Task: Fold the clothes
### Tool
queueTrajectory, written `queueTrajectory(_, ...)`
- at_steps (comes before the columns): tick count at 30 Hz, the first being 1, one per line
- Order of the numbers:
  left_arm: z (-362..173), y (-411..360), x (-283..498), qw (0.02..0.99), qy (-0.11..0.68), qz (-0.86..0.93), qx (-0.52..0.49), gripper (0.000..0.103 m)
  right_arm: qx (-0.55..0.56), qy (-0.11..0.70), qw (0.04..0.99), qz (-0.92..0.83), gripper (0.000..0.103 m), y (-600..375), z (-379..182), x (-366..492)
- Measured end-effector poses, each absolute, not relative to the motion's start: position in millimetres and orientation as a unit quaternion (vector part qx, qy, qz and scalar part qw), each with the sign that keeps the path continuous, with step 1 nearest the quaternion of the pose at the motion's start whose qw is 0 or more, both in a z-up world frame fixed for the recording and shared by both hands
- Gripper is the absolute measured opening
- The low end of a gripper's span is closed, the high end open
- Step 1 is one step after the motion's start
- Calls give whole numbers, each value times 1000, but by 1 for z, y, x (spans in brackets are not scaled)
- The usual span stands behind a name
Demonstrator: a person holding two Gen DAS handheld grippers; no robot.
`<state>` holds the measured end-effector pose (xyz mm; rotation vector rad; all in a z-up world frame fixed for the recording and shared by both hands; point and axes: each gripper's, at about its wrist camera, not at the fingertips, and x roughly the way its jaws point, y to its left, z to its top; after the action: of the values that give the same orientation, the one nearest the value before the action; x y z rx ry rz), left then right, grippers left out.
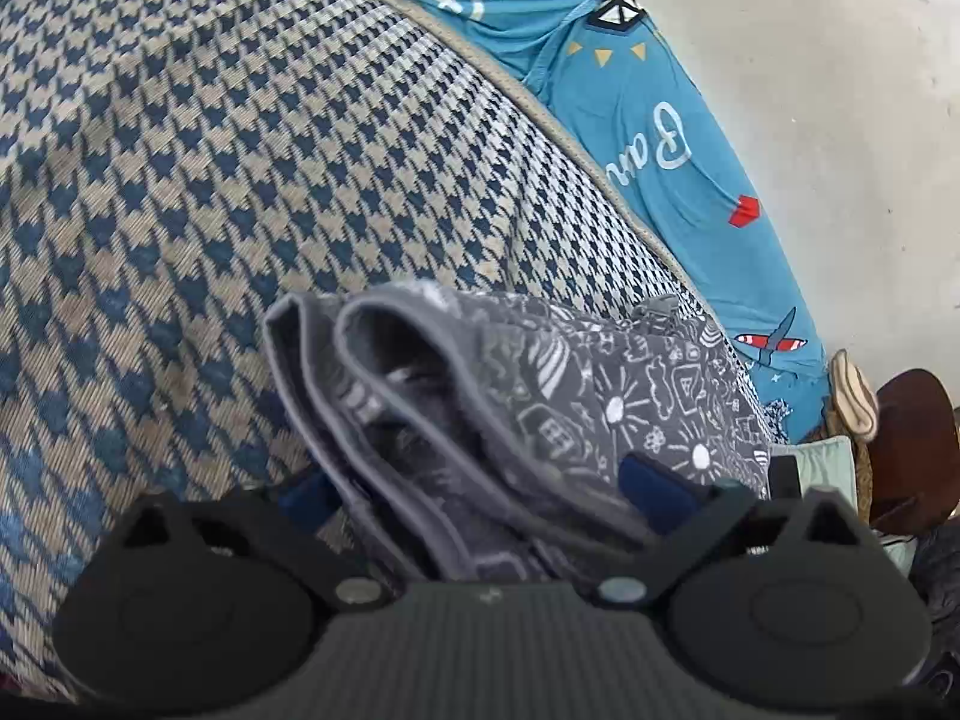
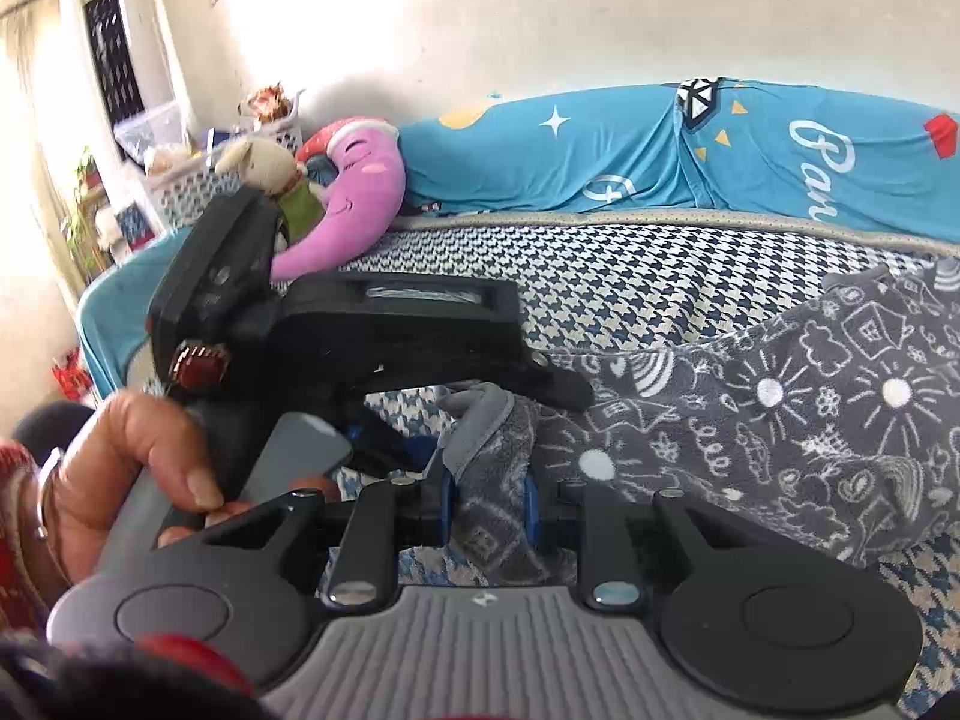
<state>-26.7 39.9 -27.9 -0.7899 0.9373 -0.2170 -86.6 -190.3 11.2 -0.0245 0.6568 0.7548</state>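
The right gripper (image 2: 487,507) pinches the grey doodle-print garment (image 2: 780,420) on the houndstooth bedcover (image 2: 660,276); the left gripper (image 1: 480,495) stands spread around its folded edge (image 1: 360,372) and should close squarely across all layers.

My right gripper (image 2: 487,504) has its jaws clamped on a bunched edge of the grey doodle-print garment (image 2: 780,420), which spreads away to the right over the houndstooth bed cover (image 2: 630,288). Left of the garment, my left gripper (image 2: 384,330) hovers, held by my hand (image 2: 126,468). Beyond the garment lies a purple plush (image 2: 360,192).
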Motion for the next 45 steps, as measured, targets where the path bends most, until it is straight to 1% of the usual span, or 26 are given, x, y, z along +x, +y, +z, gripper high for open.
queueTrajectory(2,-29,38,-26,815,443,-99,-360,69,-33,317,876,362,24,-185,9,-89)
queueTrajectory(3,-30,38,-25,816,445,-98,-355,65,-44,316,875,364,24,-183,8,-91)
queueTrajectory(4,-30,39,-25,817,446,-97,-352,57,-55,315,873,367,26,-181,7,-92)
queueTrajectory(5,-30,39,-25,818,447,-96,-350,51,-66,315,872,370,29,-179,6,-94)
queueTrajectory(7,-30,41,-25,819,448,-94,-346,46,-88,313,868,375,38,-176,3,-98)
queueTrajectory(8,-30,42,-25,820,448,-93,-343,45,-100,312,866,378,39,-175,1,-100)
queueTrajectory(12,-30,44,-24,819,458,-89,-333,43,-143,303,861,382,50,-170,-7,-111)
queueTrajectory(15,-30,42,-22,820,464,-88,-324,42,-157,301,860,381,54,-169,-12,-116)
queueTrajectory(26,-28,39,-16,823,471,-93,-304,42,-223,287,860,358,56,-152,-33,-119)
queueTrajectory(29,-33,39,-15,824,472,-93,-300,43,-241,276,863,349,53,-148,-38,-120)
queueTrajectory(31,-34,37,-14,827,468,-91,-297,43,-239,273,865,347,41,-147,-39,-119)
queueTrajectory(32,-33,36,-14,830,466,-89,-292,42,-233,271,867,348,37,-148,-38,-118)
queueTrajectory(33,-33,34,-13,833,465,-86,-288,40,-227,270,869,349,31,-149,-36,-117)
queueTrajectory(34,-32,32,-12,836,463,-84,-283,37,-220,268,870,349,28,-150,-35,-116)
queueTrajectory(37,-25,26,-10,850,454,-78,-254,32,-203,264,875,352,24,-150,-29,-114)
queueTrajectory(41,-9,29,-5,867,432,-72,-237,26,-171,253,884,354,23,-148,-19,-106)
queueTrajectory(45,10,38,5,881,414,-67,-220,25,-134,244,891,360,22,-138,-7,-91)
